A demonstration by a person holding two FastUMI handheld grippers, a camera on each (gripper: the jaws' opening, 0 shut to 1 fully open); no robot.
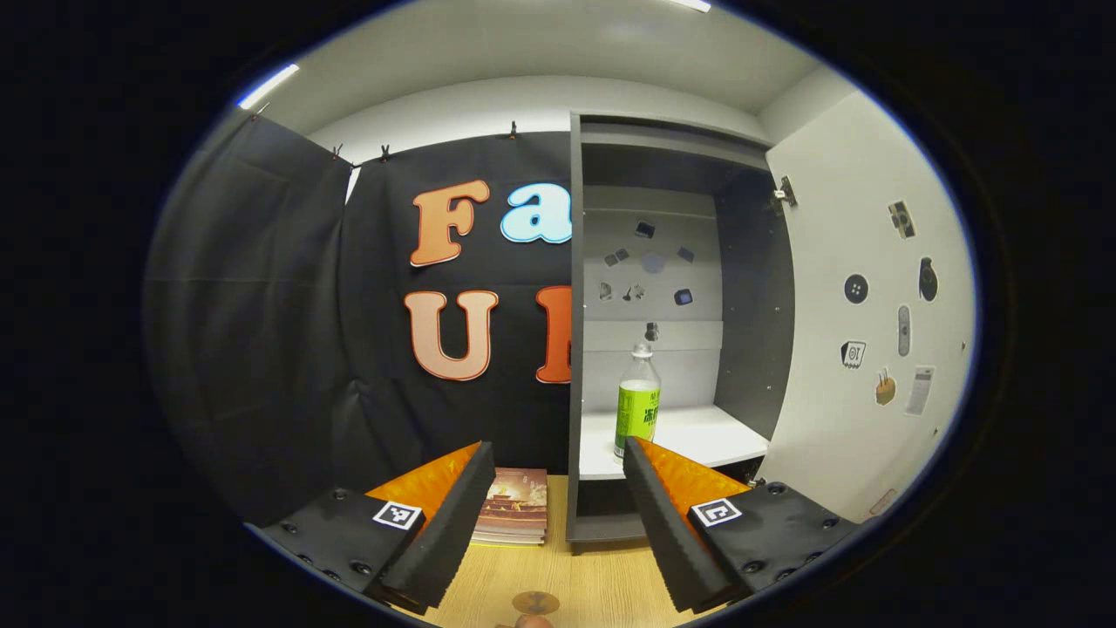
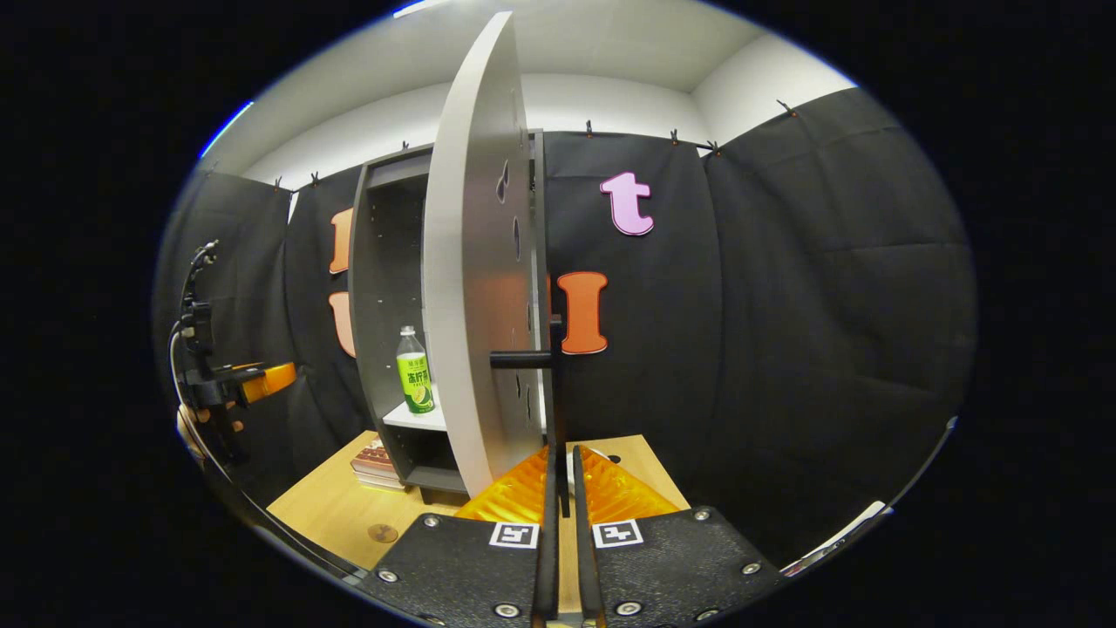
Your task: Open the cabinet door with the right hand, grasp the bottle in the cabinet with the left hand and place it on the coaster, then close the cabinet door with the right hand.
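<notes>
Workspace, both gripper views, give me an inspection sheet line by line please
Surface: wooden table, bare in front.
Job's things: bottle upright on the cabinet shelf; cabinet door swung open; coaster on the table near the front edge.
Clutter: books stacked left of the cabinet.
Grippers: left tool open, facing the bottle; right tool shut, at the door's handle side.
Cables: one on the left tool's rig.
Surroundings: black cloth walls, stickers inside the cabinet.

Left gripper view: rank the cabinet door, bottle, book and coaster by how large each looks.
1. Cabinet door, swung open, by far the largest.
2. Book, partly hidden behind a finger, and bottle: too close in apparent size to rank; the bottle stands farther back.
3. Coaster, smallest.
</notes>
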